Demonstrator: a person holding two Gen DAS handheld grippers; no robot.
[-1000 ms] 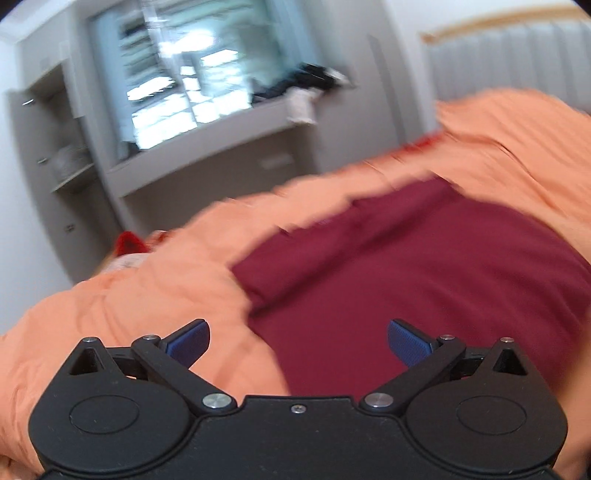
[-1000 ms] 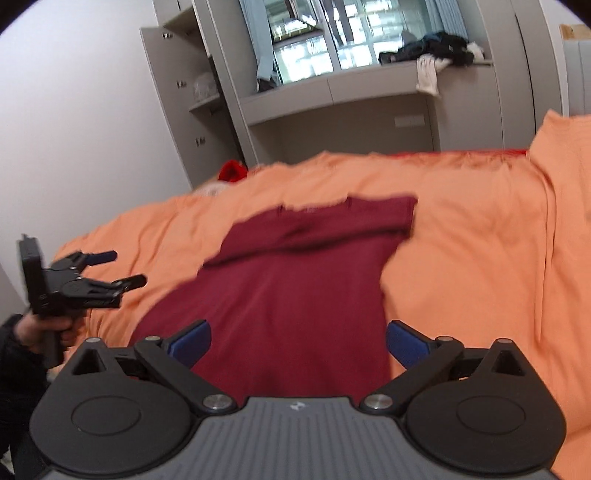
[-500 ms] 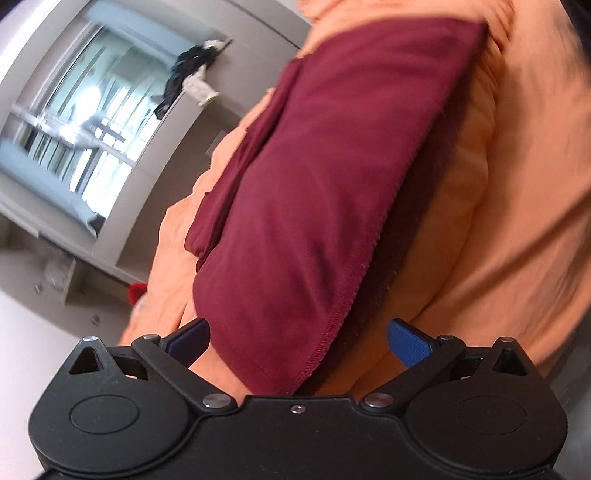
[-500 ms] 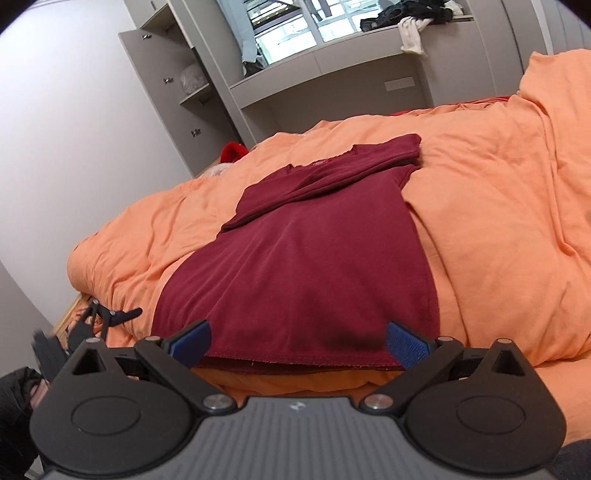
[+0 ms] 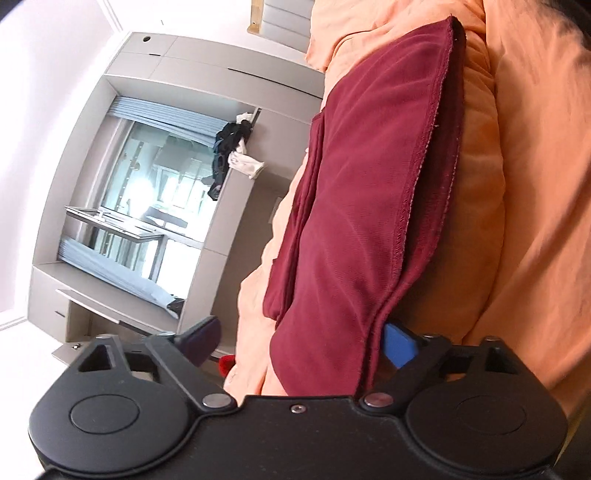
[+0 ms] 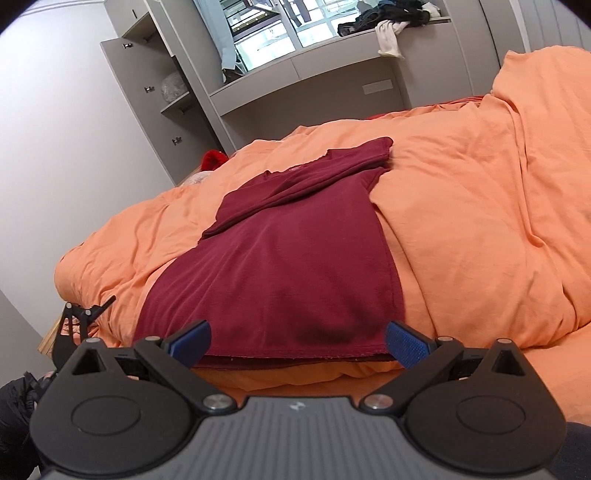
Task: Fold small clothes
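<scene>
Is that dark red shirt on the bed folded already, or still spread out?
Partly folded. The dark red shirt lies flat on the orange duvet, its sleeves turned in across the top, its body full length.

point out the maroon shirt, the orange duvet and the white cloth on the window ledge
maroon shirt (image 6: pixel 295 266), right wrist view, middle of its flat body
orange duvet (image 6: pixel 480 221), right wrist view, bare stretch right of the shirt
white cloth (image 6: pixel 388 37), right wrist view, part hanging over the ledge

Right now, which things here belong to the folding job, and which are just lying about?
Job:
- maroon shirt
- orange duvet it lies on
- left gripper, closing over the shirt's corner
- right gripper, open

Lying about:
- dark clothes on the window ledge
- red item
</scene>
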